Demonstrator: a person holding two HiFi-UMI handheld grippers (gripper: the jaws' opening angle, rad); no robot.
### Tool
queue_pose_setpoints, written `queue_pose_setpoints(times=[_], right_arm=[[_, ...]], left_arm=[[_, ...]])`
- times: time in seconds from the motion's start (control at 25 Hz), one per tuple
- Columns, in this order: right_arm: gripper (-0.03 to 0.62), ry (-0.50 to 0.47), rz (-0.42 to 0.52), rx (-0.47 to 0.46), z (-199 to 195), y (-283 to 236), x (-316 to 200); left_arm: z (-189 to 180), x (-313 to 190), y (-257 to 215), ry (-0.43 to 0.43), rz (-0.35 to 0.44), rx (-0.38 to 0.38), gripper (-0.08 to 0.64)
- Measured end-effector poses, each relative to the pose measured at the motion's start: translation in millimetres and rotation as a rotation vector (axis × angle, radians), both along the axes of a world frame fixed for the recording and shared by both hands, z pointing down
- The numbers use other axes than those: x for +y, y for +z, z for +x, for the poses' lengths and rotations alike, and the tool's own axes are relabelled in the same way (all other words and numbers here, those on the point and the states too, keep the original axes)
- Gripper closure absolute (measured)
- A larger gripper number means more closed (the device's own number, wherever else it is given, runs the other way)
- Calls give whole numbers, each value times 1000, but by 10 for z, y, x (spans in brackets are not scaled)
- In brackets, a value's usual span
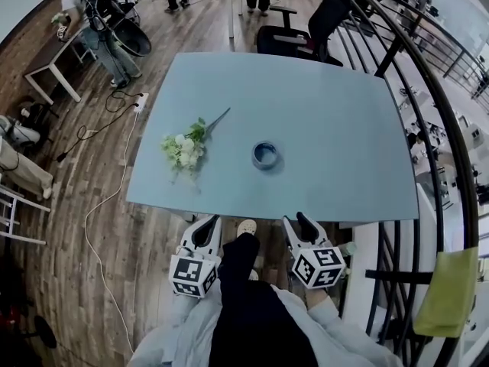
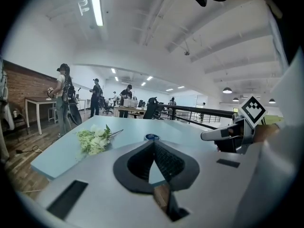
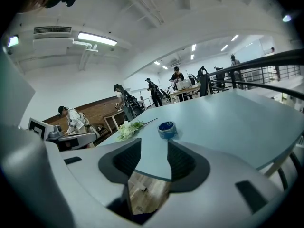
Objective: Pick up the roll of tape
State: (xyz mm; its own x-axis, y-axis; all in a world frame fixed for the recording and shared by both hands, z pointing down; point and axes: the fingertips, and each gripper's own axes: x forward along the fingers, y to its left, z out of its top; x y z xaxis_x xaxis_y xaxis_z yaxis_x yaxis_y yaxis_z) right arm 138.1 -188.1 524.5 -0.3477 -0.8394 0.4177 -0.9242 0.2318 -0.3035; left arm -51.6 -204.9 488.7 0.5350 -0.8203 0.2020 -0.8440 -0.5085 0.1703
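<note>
Head view
- left gripper (image 1: 208,222): I am holding it just off the near edge of the table (image 1: 344,128), pointing toward the tabletop.
- right gripper (image 1: 299,220): I am holding it beside the left one, also short of the near edge.
- roll of tape (image 1: 266,156): it is lying flat on the table, ahead of both grippers and between their lines of aim, touching neither.
- flowers (image 1: 183,148): they are lying ahead and to the left of the left gripper, apart from the tape.

Left gripper view
- left gripper (image 2: 154,143): its jaw tips are pressing together, with nothing caught between them.
- roll of tape (image 2: 152,137): it is showing just above the closed tips, straight ahead.
- flowers (image 2: 94,139): they are lying ahead-left.
- right gripper (image 2: 211,135): it is hovering to the right.

Right gripper view
- right gripper (image 3: 154,143): its jaws are standing spread, with only the table edge showing in the gap.
- roll of tape (image 3: 166,129): it is sitting ahead, slightly right of centre, beyond the tips.
- flowers (image 3: 129,128): they are lying ahead-left, past the tape.
</note>
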Motion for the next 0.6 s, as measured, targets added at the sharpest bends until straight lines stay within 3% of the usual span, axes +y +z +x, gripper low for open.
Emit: queue_pose_setpoints(times=[0.6], right_arm=[[400, -11, -69, 26, 137, 42, -1097]], left_arm=[[215, -1101, -83, 11, -31, 1, 545]])
